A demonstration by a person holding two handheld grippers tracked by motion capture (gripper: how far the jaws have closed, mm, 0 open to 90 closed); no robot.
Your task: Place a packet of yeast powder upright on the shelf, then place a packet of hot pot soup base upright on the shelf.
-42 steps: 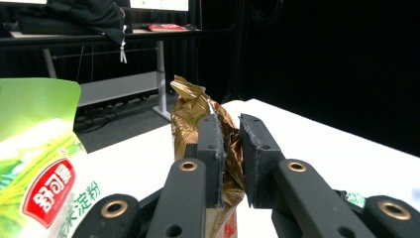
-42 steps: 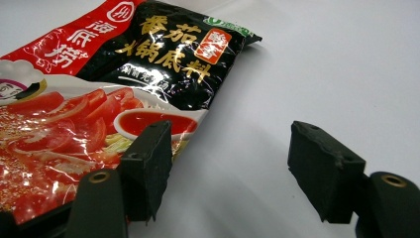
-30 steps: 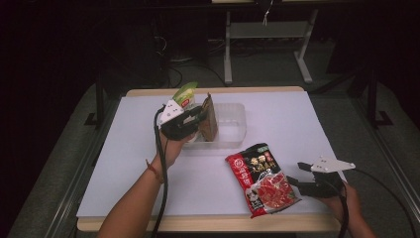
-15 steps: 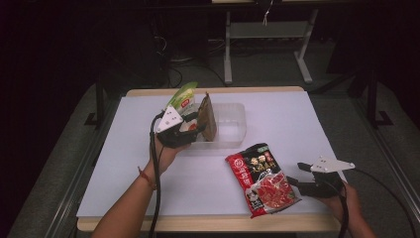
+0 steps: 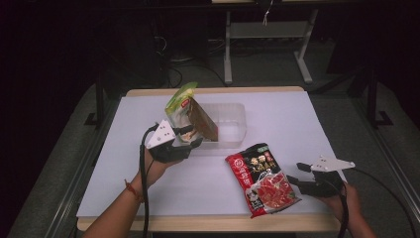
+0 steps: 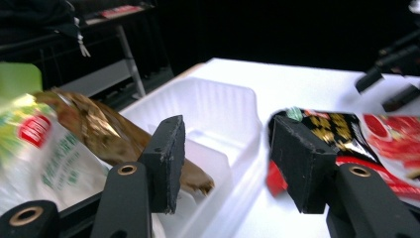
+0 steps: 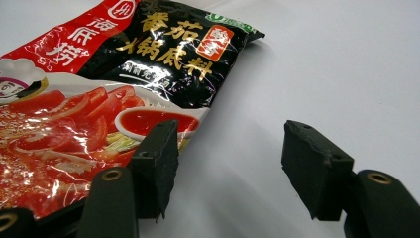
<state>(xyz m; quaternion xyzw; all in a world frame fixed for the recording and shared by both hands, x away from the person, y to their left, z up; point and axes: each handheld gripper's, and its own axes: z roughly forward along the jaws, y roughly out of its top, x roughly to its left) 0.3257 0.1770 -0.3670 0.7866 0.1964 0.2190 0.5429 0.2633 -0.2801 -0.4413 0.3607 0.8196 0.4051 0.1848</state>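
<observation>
Jaws of the left gripper (image 5: pixel 190 140) have just opened, empty, beside the green pouch (image 5: pixel 179 104) in the clear tray (image 5: pixel 233 124). Right gripper (image 5: pixel 299 174) rests low, its jaws just narrowing, apart and empty, at the red sauce packet (image 5: pixel 262 178).

The desk (image 5: pixel 124 173) is covered by a white sheet, with a wooden edge showing along its far and near sides. A clear plastic tray (image 5: pixel 233 121) stands on it toward the far middle, with a green and brown packet (image 5: pixel 190 116) leaning in its left end. A red and black sauce packet (image 5: pixel 262 181) lies flat nearer the front edge, to the right.
</observation>
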